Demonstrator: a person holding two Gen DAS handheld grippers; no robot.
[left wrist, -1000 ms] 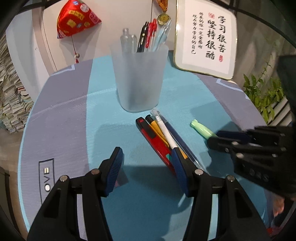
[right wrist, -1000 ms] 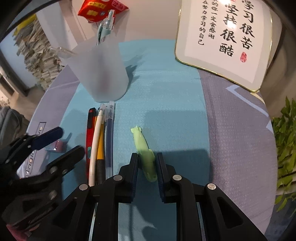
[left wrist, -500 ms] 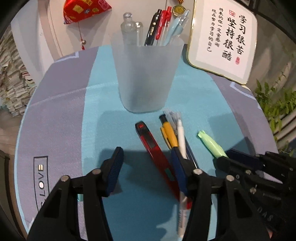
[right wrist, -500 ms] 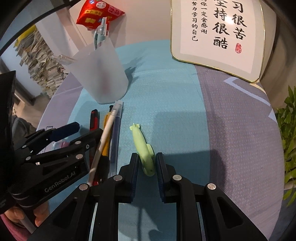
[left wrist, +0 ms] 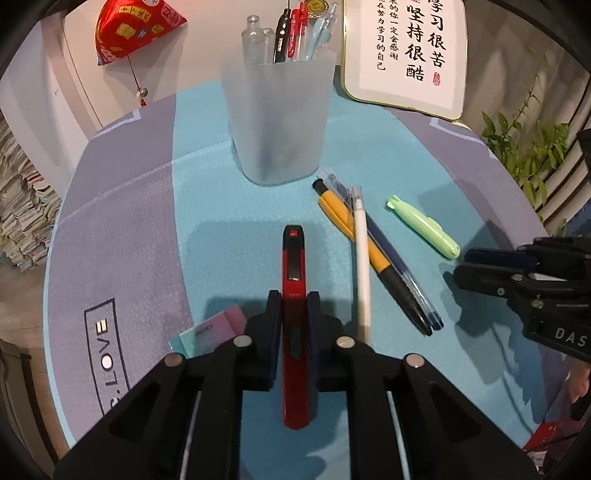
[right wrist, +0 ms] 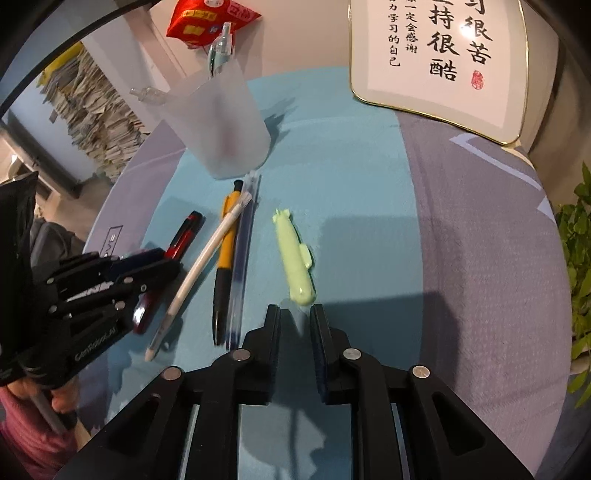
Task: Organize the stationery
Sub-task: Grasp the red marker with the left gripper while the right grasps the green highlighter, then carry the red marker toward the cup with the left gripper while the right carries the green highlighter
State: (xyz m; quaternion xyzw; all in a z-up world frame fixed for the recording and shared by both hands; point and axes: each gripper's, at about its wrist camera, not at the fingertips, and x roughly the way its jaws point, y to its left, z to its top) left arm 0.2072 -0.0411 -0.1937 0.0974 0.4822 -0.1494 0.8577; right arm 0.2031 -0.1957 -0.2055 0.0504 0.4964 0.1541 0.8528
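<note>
Round tabletop (left wrist: 122, 206), teal and grey cloth cover; framed calligraphy board (left wrist: 406, 51) upper right, red hanging ornament (left wrist: 133, 26) upper left, potted plant (left wrist: 528, 147) at the right edge.

Frosted pen cup (left wrist: 277, 118), upper centre: upright, already holding several pens and a small glass bottle.

Red utility knife (left wrist: 294, 306), lower centre: lengthwise between the pads of the left gripper (left wrist: 294, 321), whose jaws are closing onto it and pressing its sides.

White pen (left wrist: 362, 258), yellow-and-black pen (left wrist: 365, 247), dark blue pen (left wrist: 395, 258): loose, overlapping, right of the knife.

Green submarine-shaped highlighter (right wrist: 295, 258): just ahead of the right gripper (right wrist: 294, 325), jaws narrow, nothing between them.

Pink eraser (left wrist: 210, 330): beside the left gripper.

Risks, judged: the grip sits near the knife's rear half, so it may tip on lifting; the white pen lies close and could be dragged along.
</note>
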